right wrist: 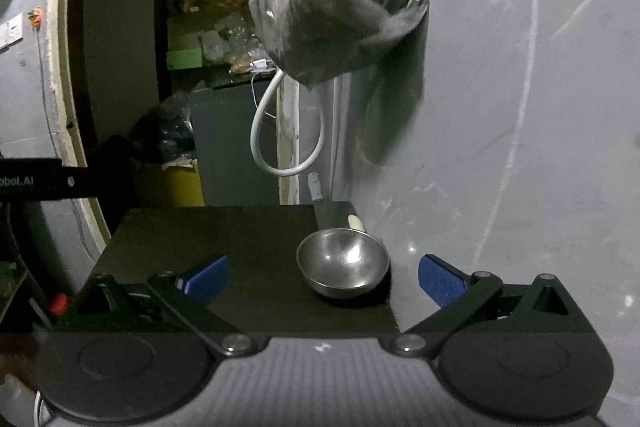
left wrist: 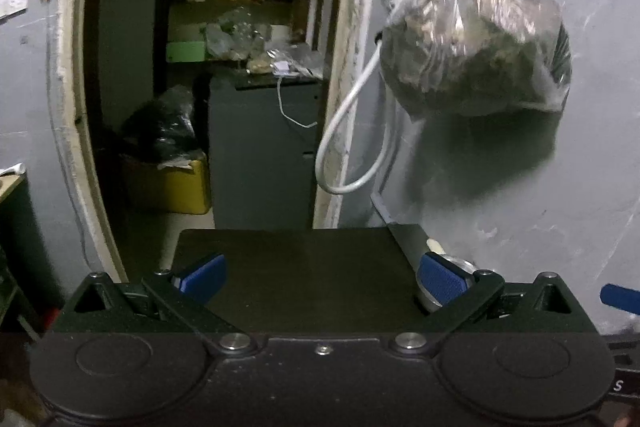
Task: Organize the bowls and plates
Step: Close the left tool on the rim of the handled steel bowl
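Observation:
A steel bowl (right wrist: 343, 268) stands upright on a small dark table (right wrist: 208, 239), near its right edge by the wall. My right gripper (right wrist: 323, 277) is open and empty, its blue pads either side of the bowl's near side, a little short of it. In the left wrist view only a sliver of the bowl (left wrist: 460, 264) shows behind the right blue pad. My left gripper (left wrist: 320, 277) is open and empty above the same table (left wrist: 296, 267). No plates are in view.
A clear plastic bag (left wrist: 476, 39) full of dark stuff hangs on the grey wall above the table, with a white cable loop (left wrist: 344, 147) beside it. An open doorway (left wrist: 224, 67) shows cluttered shelves, a grey cabinet and a yellow bin (left wrist: 176, 183).

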